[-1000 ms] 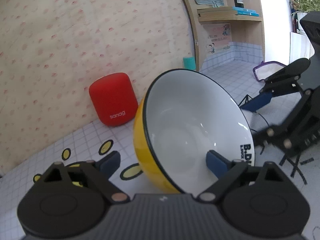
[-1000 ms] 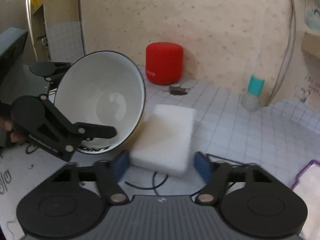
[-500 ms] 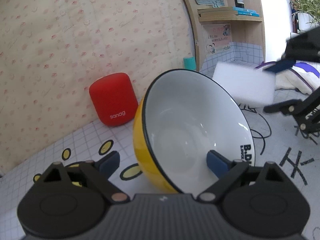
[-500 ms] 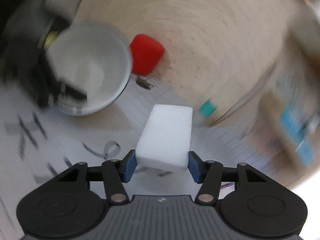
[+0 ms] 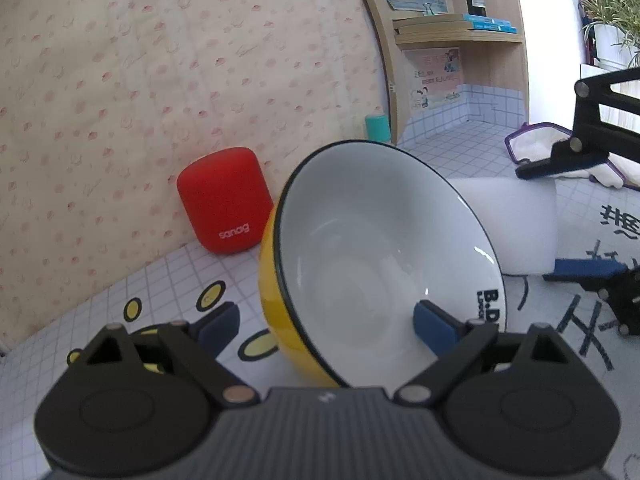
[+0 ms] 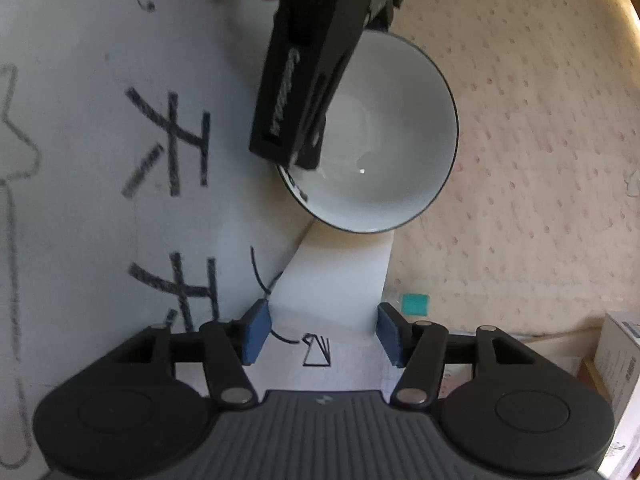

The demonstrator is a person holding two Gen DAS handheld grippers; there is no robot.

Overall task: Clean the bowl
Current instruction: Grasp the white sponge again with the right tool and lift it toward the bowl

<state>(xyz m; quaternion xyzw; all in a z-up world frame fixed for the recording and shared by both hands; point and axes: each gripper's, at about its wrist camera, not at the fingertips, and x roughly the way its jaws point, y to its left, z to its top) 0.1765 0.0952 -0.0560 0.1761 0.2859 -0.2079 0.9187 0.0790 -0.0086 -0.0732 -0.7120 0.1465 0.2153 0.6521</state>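
You were between picking up and wiping: your right tongs (image 6: 322,330) gripped the white sponge (image 6: 336,276), its far end just beside the bowl's (image 5: 384,256) rim, and next it needed to go inside. Your left tongs (image 5: 326,320) clamped the bowl's wall, tilting it on the worktop (image 5: 168,280). It was yellow outside, white inside, dark-rimmed, with faint smears.

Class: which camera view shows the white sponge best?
The right wrist view: the sponge lies centred between the right gripper fingers, reaching toward the bowl. The left wrist view shows only part of it, behind the bowl's rim.
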